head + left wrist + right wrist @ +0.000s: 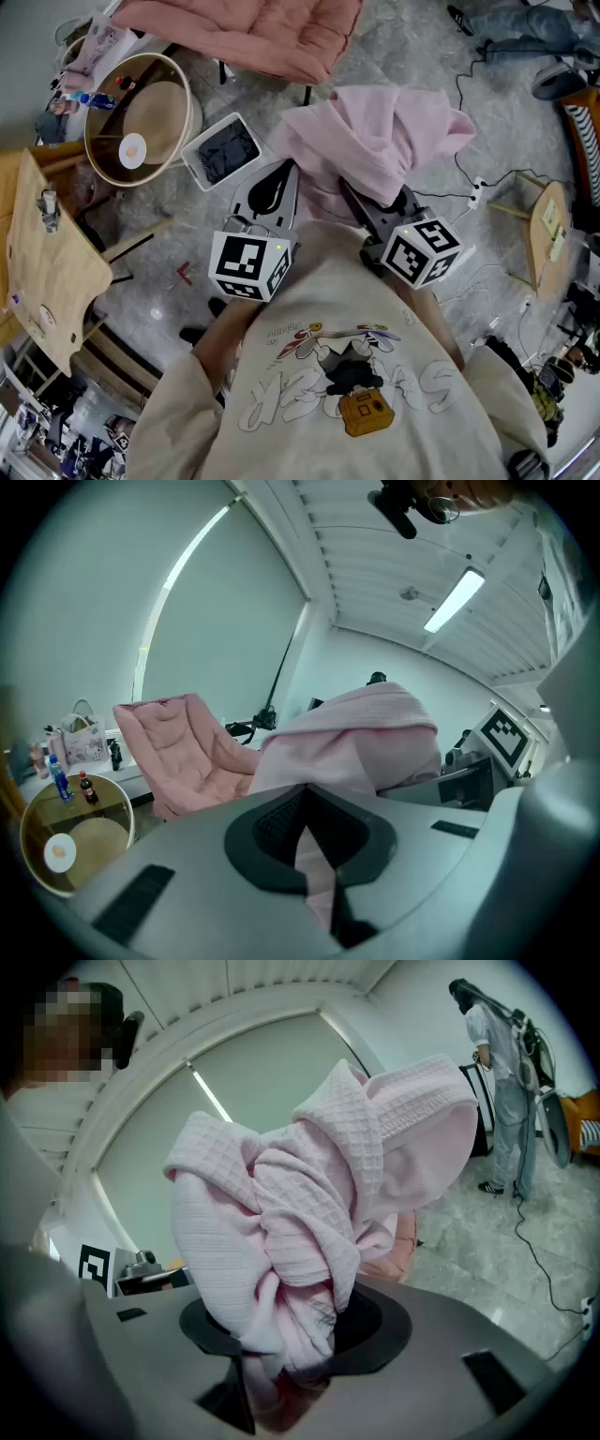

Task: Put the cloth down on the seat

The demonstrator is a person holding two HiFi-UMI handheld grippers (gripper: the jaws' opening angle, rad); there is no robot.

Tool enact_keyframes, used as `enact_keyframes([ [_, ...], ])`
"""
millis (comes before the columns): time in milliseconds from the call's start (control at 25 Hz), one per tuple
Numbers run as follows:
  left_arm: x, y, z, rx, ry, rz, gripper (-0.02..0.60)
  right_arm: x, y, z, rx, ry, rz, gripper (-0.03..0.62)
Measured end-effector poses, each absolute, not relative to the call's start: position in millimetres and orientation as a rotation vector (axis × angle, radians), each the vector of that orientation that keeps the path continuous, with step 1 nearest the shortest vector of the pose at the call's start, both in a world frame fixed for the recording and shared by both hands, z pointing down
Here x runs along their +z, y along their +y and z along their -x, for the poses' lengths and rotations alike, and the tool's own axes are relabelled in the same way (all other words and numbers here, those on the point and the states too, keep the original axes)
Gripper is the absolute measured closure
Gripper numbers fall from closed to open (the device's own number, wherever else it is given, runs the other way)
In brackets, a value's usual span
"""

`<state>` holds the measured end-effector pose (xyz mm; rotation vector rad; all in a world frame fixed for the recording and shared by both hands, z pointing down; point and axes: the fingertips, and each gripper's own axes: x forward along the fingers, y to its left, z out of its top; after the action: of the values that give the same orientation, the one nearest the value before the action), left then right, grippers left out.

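Note:
A pink waffle cloth [375,141] hangs bunched between both grippers, above the grey floor and in front of my chest. My left gripper [279,180] is shut on a thin fold of the cloth [356,733], which runs down between its jaws [311,846]. My right gripper [367,204] is shut on a thick bunch of the cloth [309,1213], and the bunch fills its jaws [281,1372]. The pink padded chair seat [246,33] lies ahead, beyond the cloth. It also shows in the left gripper view as a pink chair [183,747] to the left.
A round wooden tub table [141,117] with bottles stands ahead on the left, with a white tray [222,150] beside it. Wooden boards [47,262] are at the left and a wooden stool [548,230] at the right. Cables [478,187] cross the floor. Another person [502,1082] stands far right.

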<state>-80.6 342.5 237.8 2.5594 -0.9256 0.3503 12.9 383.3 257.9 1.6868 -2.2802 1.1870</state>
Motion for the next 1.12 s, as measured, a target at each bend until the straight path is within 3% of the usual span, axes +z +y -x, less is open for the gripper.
enact_keyframes([
  [240,222.0,408.8,43.8,0.366,-0.956,-2.570,0.577,241.3,441.3,-44.7,1.149,-2.330,-1.713,0.364],
  [720,212.0,517.6,-93.7,0.424,-0.990,-2.592,0.577,232.7,548.5,-188.7,1.186,-2.399,-1.730,0.363],
  [1120,212.9,514.1,-79.5,0.456,-1.114,-2.540,0.577,236.5,537.5,-203.6,1.175,-2.429,-1.695,0.362],
])
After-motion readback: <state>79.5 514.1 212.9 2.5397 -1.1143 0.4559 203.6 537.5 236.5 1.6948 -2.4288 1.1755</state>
